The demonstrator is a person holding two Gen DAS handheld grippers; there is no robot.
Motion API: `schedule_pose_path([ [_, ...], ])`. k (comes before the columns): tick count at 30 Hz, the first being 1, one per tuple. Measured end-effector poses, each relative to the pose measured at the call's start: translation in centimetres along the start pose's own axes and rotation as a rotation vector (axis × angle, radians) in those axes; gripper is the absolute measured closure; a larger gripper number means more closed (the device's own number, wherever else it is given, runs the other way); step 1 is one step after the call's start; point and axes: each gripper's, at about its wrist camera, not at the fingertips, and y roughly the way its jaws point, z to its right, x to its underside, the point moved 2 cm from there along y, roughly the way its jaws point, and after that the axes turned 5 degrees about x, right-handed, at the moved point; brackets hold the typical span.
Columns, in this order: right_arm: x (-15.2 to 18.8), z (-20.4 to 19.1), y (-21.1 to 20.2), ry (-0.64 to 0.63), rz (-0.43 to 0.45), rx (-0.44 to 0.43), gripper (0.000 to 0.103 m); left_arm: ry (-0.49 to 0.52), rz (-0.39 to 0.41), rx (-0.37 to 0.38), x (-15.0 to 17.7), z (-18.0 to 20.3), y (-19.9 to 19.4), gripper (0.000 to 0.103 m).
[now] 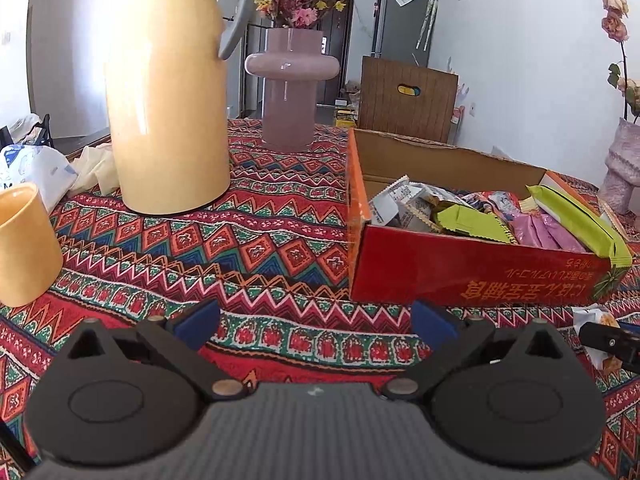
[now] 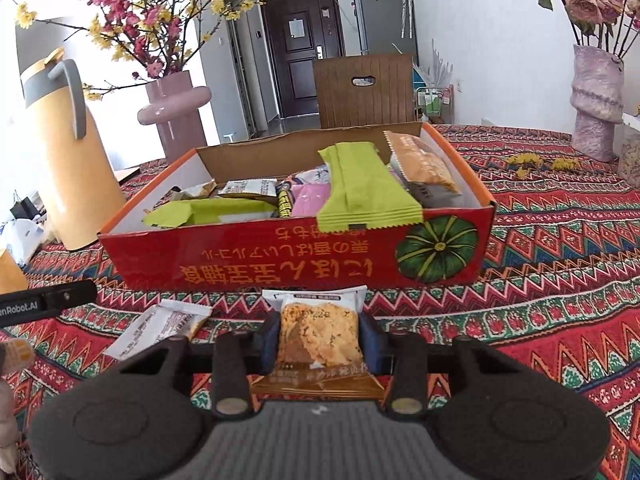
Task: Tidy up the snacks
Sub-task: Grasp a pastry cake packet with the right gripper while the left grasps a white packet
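Observation:
A red cardboard box (image 2: pixel 248 258) holds several snack packets, among them a green packet (image 2: pixel 366 188) that overhangs the front wall. My right gripper (image 2: pixel 320 340) is shut on a clear cracker packet (image 2: pixel 318 336), held low just in front of the box. A white snack packet (image 2: pixel 160 328) lies on the cloth to its left. My left gripper (image 1: pixel 316 320) is open and empty above the cloth, left of the box (image 1: pixel 460 276). The right gripper's finger and a snack show at the right edge of the left wrist view (image 1: pixel 604 340).
A yellow thermos jug (image 1: pixel 168 92), a yellow cup (image 1: pixel 24 244) and a mauve vase (image 1: pixel 290 88) stand on the patterned tablecloth left of the box. A second vase (image 2: pixel 596 104) stands far right. A wooden chair back (image 2: pixel 364 92) is behind the table.

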Motion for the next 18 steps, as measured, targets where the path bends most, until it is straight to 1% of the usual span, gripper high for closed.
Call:
schedule_pose_path([
  [4,0.3,1.3,-0.1,0.018,0.01,0.023,0.063,0.019,-0.043,0.041,-0.4,2.2,0.4,0.0],
  [7,0.4,1.9,-0.2,0.023,0.016,0.035,0.063,0.051,-0.079,0.065,-0.1,4.6,1.0,0.0],
  [11,0.5,2.7,-0.5,0.027,0.024,0.046,0.063,0.09,-0.133,0.064,0.8,7.3,2.4,0.0],
  [13,0.6,3.0,-0.6,0.029,0.028,0.047,0.063,0.103,-0.152,0.064,1.1,8.1,2.9,0.003],
  [14,0.6,3.1,-0.7,0.029,0.029,0.048,0.063,0.108,-0.163,0.065,1.2,8.3,3.2,0.011],
  [15,0.6,3.2,-0.7,0.029,0.031,0.048,0.063,0.111,-0.174,0.066,1.3,8.6,3.4,0.024],
  [16,0.7,3.4,-0.8,0.028,0.032,0.048,0.063,0.113,-0.191,0.075,1.5,8.7,3.7,0.032],
  [17,0.7,3.4,-0.8,0.028,0.034,0.047,0.063,0.112,-0.208,0.083,1.6,8.9,3.9,0.043],
  [18,0.7,3.5,-0.9,0.027,0.035,0.046,0.063,0.128,-0.2,0.073,1.8,9.1,3.9,0.047],
])
